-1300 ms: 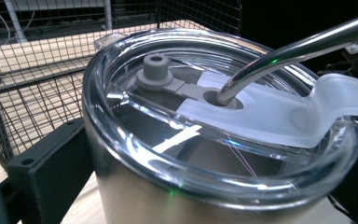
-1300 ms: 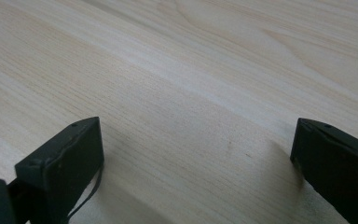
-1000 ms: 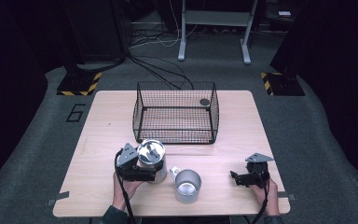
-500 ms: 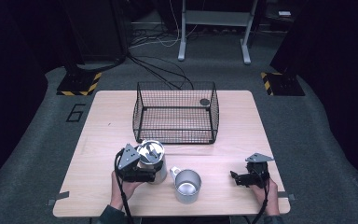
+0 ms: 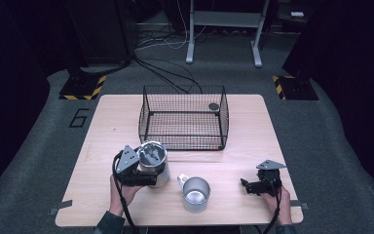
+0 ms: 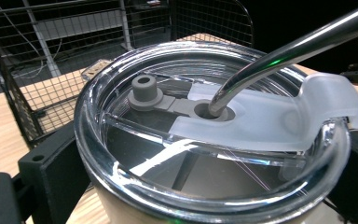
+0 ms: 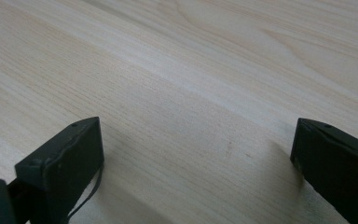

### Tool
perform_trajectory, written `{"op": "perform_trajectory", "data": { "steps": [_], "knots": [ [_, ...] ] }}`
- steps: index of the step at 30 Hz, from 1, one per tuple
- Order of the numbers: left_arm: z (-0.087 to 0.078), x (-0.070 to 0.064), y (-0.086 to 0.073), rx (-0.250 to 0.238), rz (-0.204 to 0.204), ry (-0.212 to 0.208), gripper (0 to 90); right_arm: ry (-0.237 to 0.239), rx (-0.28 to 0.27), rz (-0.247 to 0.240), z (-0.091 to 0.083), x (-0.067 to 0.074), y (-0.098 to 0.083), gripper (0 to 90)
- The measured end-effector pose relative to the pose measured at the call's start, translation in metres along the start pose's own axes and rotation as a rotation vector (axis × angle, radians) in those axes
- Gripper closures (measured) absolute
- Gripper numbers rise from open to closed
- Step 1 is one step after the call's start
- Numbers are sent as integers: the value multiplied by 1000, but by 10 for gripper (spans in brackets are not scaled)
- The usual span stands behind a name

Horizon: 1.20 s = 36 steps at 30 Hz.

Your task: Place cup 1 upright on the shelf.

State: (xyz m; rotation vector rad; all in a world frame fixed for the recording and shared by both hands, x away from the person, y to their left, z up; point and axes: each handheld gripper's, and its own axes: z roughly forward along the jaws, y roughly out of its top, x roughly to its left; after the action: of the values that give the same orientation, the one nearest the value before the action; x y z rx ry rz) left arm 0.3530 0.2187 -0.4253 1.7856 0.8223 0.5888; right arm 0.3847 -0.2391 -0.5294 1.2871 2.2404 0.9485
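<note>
Dark room, wooden table (image 5: 102,122). Left gripper (image 5: 137,176) pinches the lidded steel tumbler (image 5: 153,163) near the front left edge, just short of the wire basket (image 5: 182,119). Right gripper (image 5: 258,185) rests spread at the front right corner. Grasp done; tumbler not yet in the basket, handled mug (image 5: 195,193) untouched.

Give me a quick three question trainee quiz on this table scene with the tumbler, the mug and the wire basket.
1. True or false: the left claw grips the lidded tumbler.
2. Where does the open metal mug stand? A) inside the wire basket B) on the table between the two claws C) on the tumbler's lid
3. Fill in: the right claw hovers over bare wood with its jaws ____.

Key: 1 true; 2 B; 3 open
</note>
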Motion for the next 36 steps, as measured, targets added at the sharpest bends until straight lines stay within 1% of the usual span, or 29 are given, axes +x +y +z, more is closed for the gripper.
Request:
{"op": "perform_trajectory", "data": {
  "steps": [2,3,4,8,9,12,14,22,27,28,30,31,34,35,36],
  "knots": [
    [-1,2,1,1,0,7,36,0,0,0,0,0,0,17],
    [-2,3,2,-6,-1,12,36,0,1,0,0,0,0,9],
    [-2,4,2,-8,-9,12,37,0,2,0,0,0,0,3],
    [-5,7,6,-6,-18,11,36,20,5,-24,0,1,0,0],
    [-5,8,6,-13,-10,17,36,21,-2,-27,1,1,0,0],
    [-7,11,9,-12,-20,8,36,24,0,-23,1,1,0,0],
    [-8,13,12,-18,-14,11,36,24,0,-23,1,1,0,0],
    [-9,18,24,-7,1,2,36,20,1,-25,1,0,0,0],
    [-8,20,28,-13,-1,-7,36,23,2,-23,1,0,0,0],
    [-8,21,30,-7,0,-10,36,23,2,-22,1,0,1,0],
    [-7,22,32,-15,9,-3,36,23,1,-34,2,-1,1,0],
    [-6,22,33,-10,3,-7,36,24,6,-33,2,-1,1,0],
    [-5,23,37,-6,11,-13,36,23,-2,-23,3,0,1,0],
    [-4,23,39,-14,17,-9,36,29,6,-25,3,0,2,0],
    [-4,23,40,-12,13,-14,36,26,5,-22,3,0,2,0]
  ]
}}
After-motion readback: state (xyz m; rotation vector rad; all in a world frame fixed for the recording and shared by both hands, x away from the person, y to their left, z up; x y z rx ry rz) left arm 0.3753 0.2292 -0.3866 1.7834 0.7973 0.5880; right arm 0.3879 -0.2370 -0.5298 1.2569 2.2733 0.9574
